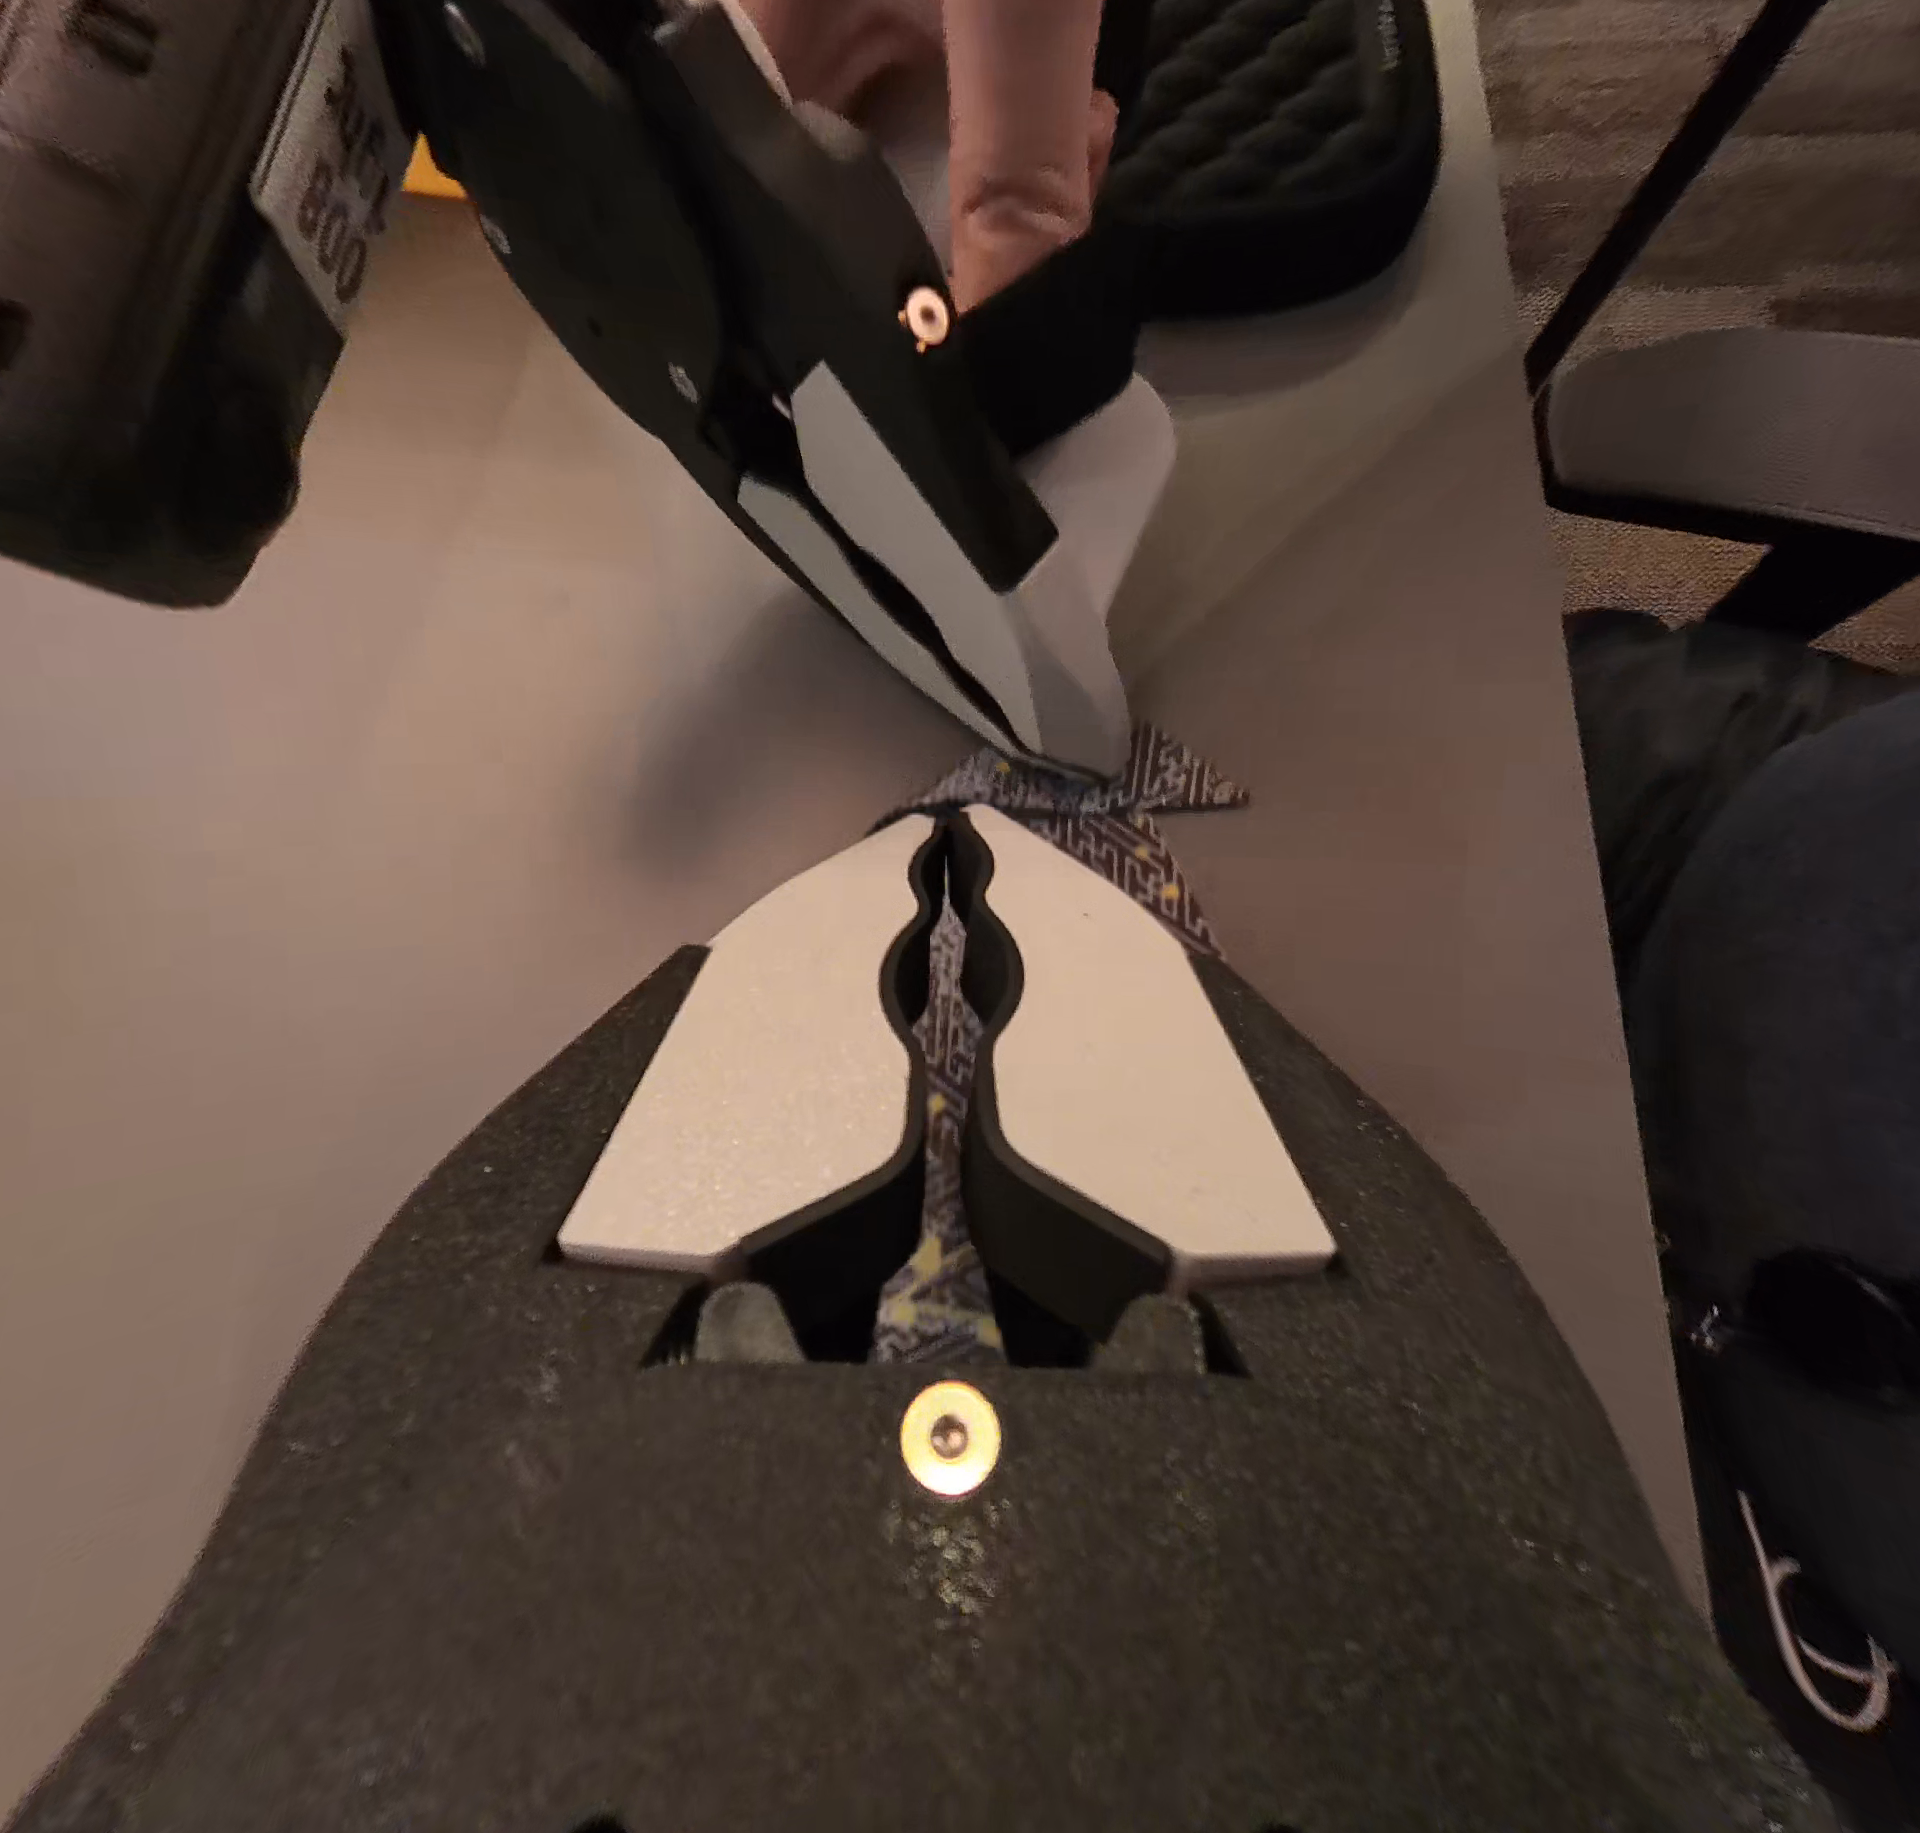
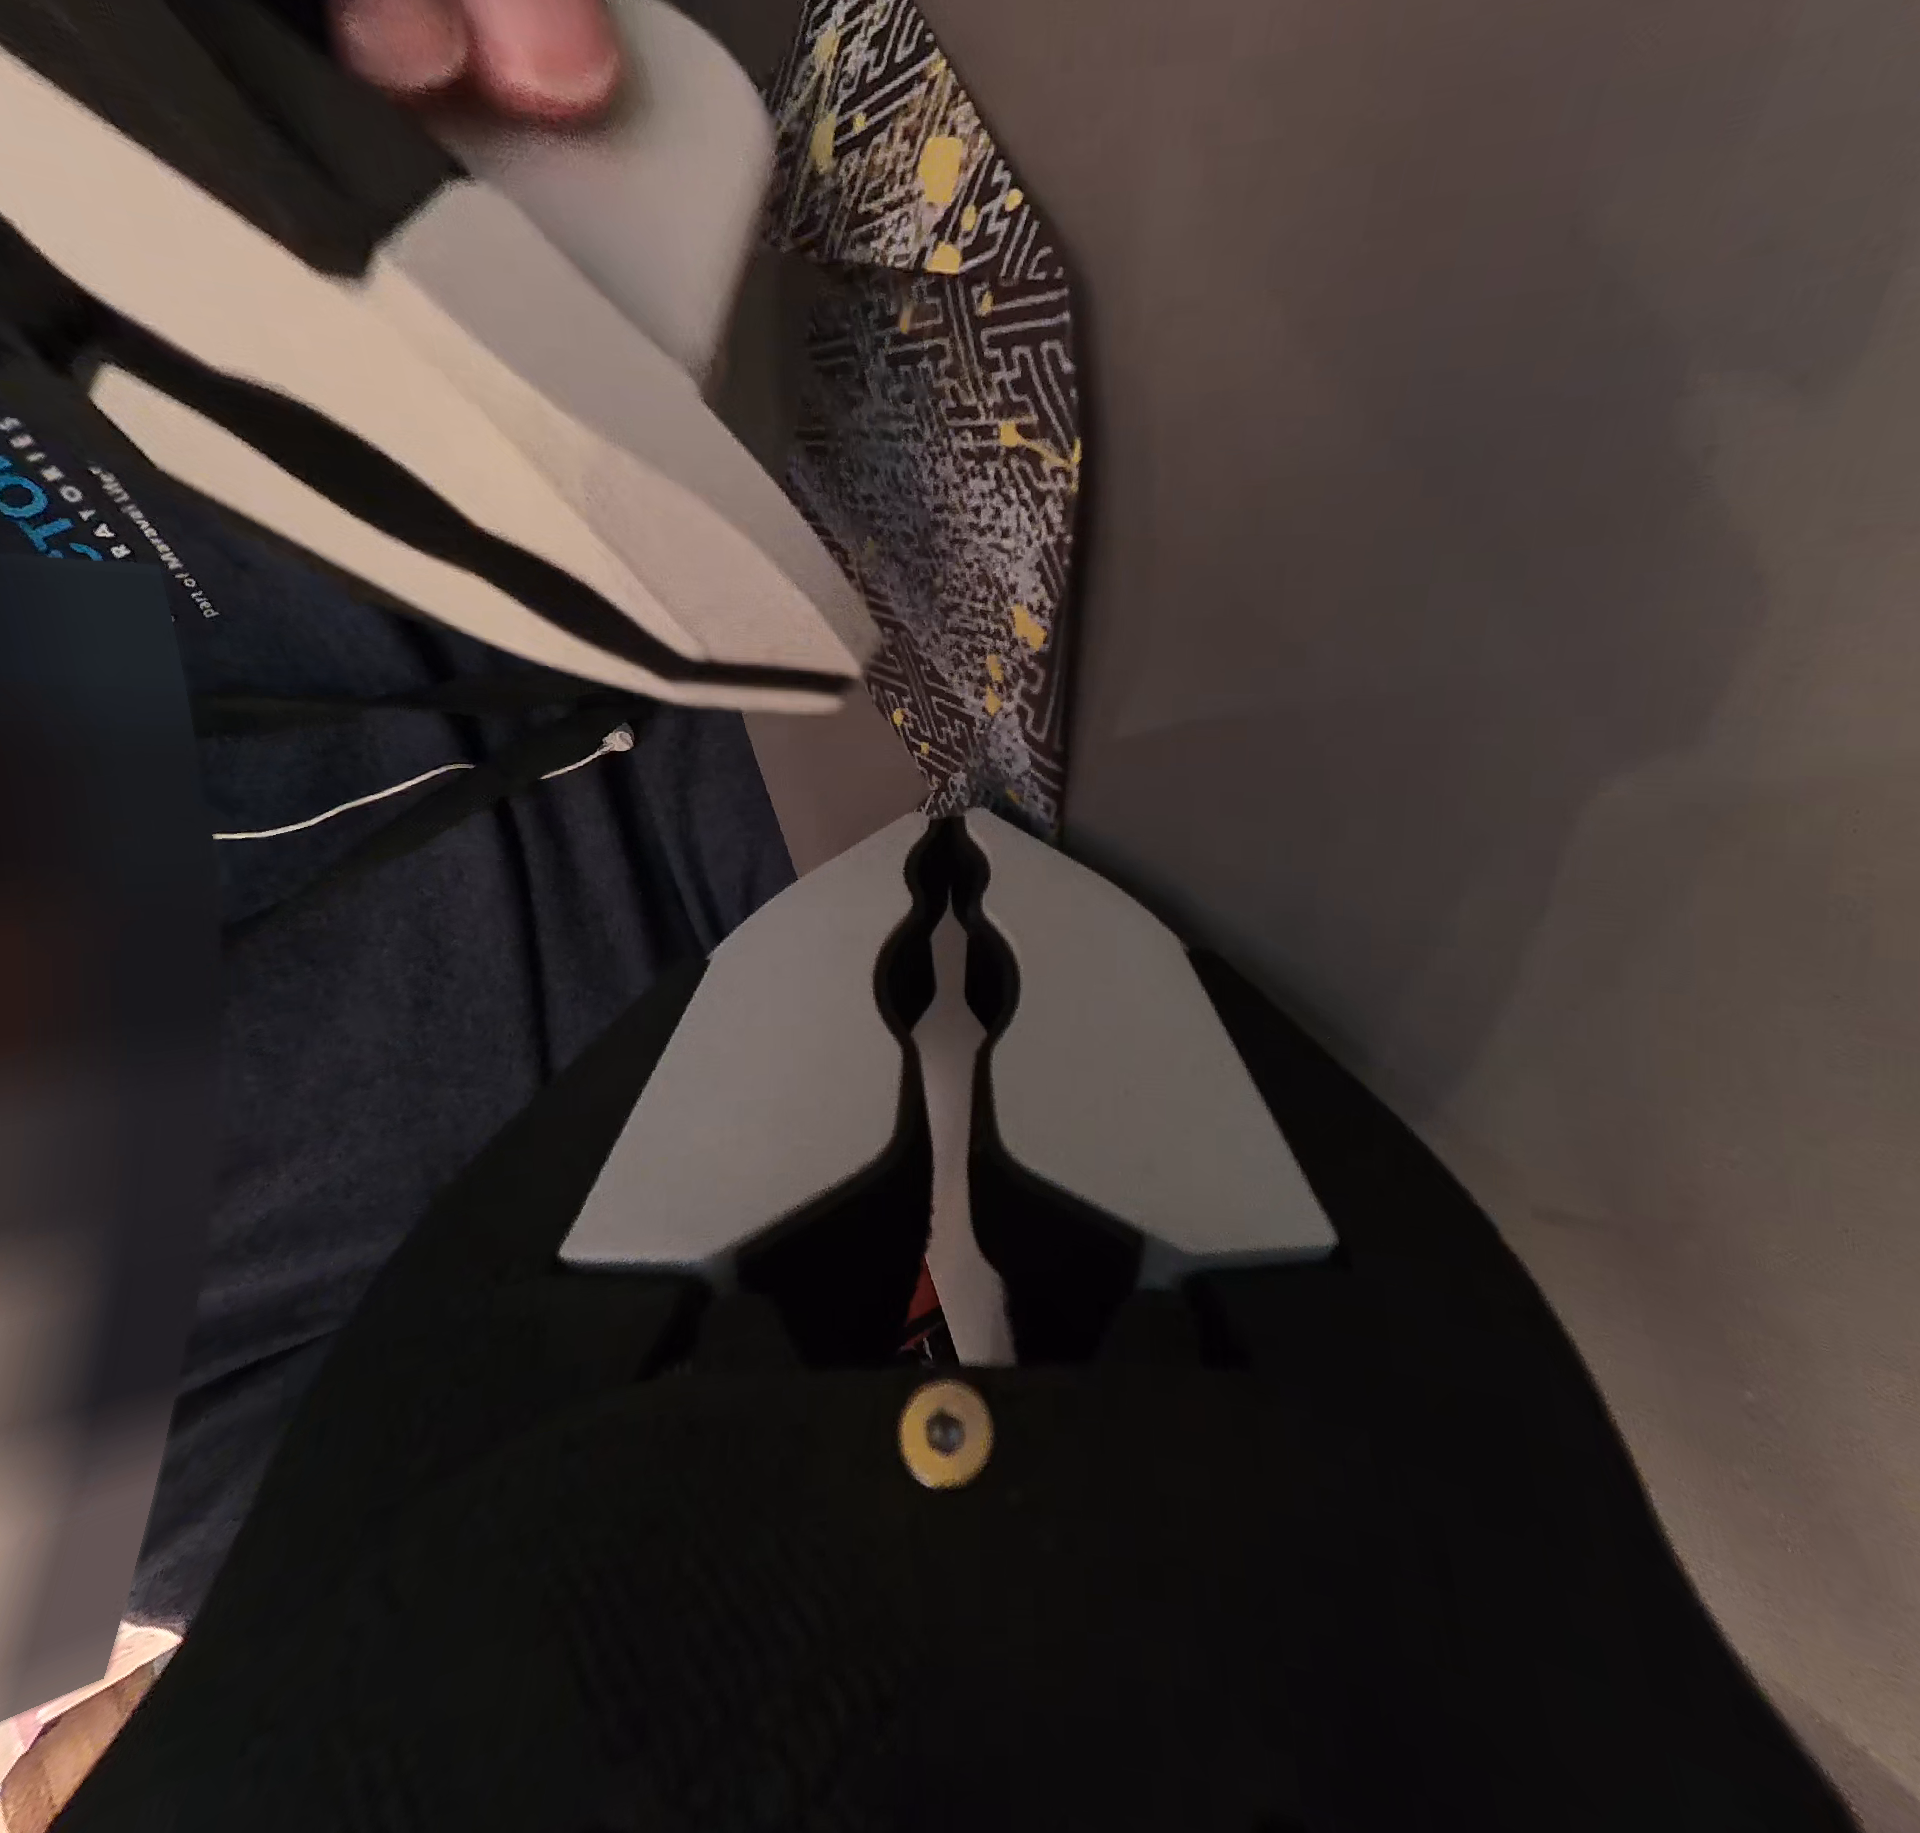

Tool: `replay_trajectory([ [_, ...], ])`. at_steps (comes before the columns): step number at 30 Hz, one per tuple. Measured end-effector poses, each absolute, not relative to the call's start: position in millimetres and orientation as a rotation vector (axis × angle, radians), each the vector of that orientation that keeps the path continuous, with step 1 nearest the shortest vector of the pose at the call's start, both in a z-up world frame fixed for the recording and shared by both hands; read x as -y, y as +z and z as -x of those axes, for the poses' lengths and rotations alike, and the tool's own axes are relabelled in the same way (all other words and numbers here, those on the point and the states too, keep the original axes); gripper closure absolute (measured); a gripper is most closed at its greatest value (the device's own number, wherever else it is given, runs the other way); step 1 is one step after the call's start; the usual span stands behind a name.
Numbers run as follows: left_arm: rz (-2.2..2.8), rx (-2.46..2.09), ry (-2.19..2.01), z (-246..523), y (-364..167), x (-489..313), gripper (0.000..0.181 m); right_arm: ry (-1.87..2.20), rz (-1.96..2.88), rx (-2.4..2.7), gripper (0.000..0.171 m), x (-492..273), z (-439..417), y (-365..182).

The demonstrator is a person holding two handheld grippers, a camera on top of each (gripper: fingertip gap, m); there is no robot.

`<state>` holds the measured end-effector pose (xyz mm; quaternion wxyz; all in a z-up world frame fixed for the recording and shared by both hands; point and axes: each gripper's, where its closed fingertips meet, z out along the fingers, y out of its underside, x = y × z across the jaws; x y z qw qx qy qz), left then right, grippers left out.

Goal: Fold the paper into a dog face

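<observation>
As the left wrist view shows it, we are some way into the fold; the paper [image 1: 1081, 796] is already a small layered shape with pointed flaps, lying on the pale grey bench [image 1: 312, 848] near its edge; our left gripper [image 1: 951, 833] has its jaws clenched, the dark patterned sheet showing through the wavy slot between them, though we cannot tell whether they pinch it or only press down on it; the right gripper [image 1: 1060, 744] comes in from above with its tips on the paper, jaws drawn together; a black quilted pad [image 1: 1268, 121] lies farther off on the bench.

In the right wrist view the paper [image 2: 935, 381] reads as a long narrow folded form with creased angular edges, matte black printed with a fine silver maze pattern and yellow flecks; the right gripper [image 2: 948, 833] grips its near tip, jaws closed on it; the left gripper [image 2: 831, 682] presses at its side; the jaws are smooth white plastic with black rubbery inner lips, the bodies grainy black; we judge that no dog face is recognisable yet, so the ear and chin folds are probably left.
</observation>
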<state>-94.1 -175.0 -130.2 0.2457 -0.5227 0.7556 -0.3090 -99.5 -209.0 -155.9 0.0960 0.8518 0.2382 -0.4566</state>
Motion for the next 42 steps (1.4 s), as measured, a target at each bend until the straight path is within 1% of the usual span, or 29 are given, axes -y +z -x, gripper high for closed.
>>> replay_trajectory([
  [1, 1.442, -2.055, -0.833, 89, -132, 175, 0.181, -1.350, -2.524, -0.709, 0.169, 209, 99, -156],
  [7, 1.566, -2.023, -0.976, 76, -133, 187, 0.181, -1.341, -2.525, -0.712, 0.169, 209, 100, -156],
  [15, 1.556, -2.102, -0.819, 76, -153, 182, 0.181, -1.338, -2.532, -0.708, 0.169, 209, 100, -156],
  [23, 1.470, -2.141, -0.672, 75, -159, 179, 0.181, -1.351, -2.537, -0.697, 0.169, 209, 100, -156],
  [36, 1.377, -2.137, -0.589, 75, -159, 179, 0.180, -1.427, -2.545, -0.493, 0.170, 206, 101, -154],
  [42, 1.368, -2.092, -0.617, 75, -159, 179, 0.180, -1.447, -2.574, -0.419, 0.169, 206, 102, -154],
])
